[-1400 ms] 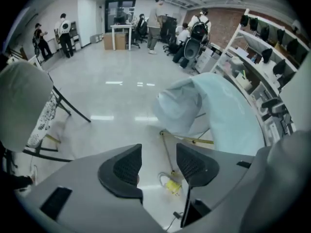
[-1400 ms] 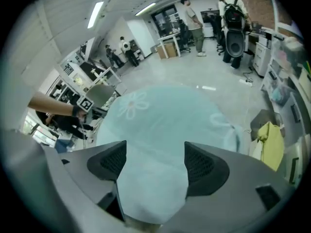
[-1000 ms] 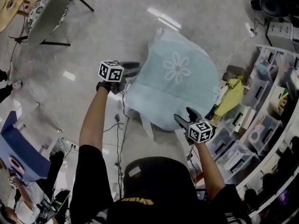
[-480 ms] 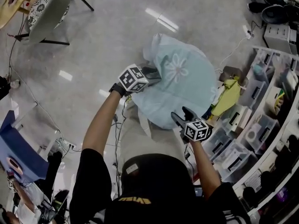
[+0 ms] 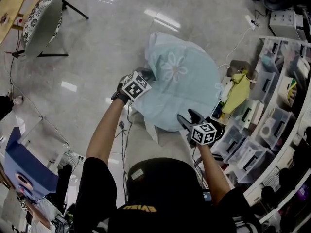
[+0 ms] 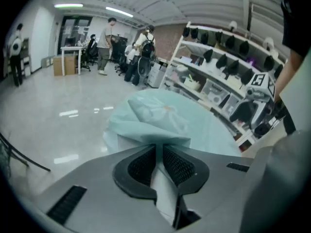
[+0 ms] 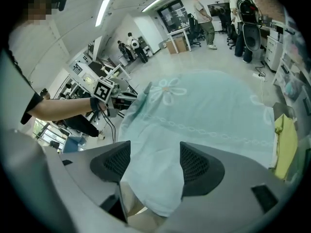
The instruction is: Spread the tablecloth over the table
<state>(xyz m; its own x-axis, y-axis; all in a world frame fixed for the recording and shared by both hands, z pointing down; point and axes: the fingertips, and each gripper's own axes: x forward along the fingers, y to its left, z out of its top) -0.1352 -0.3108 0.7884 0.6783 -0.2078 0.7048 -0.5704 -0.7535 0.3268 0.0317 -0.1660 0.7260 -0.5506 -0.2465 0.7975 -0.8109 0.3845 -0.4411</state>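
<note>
A light blue tablecloth with a white flower print lies draped over a small round table. My left gripper is at the cloth's left edge. In the left gripper view its jaws have just been closing, and a bunched fold of the tablecloth is now pinched between its pads. My right gripper is at the near edge. Its jaws have been closing a little but stand wide, with the hanging hem of the tablecloth loose between the pads.
Shelves with plastic bins curve along the right, with a yellow cloth beside the table. A chair stands at the far left and cables run across the floor. Several people stand far off.
My left gripper has moved right to the cloth's left edge, rolled over, and shut on a fold of it. The right gripper has stayed at the near hem.
</note>
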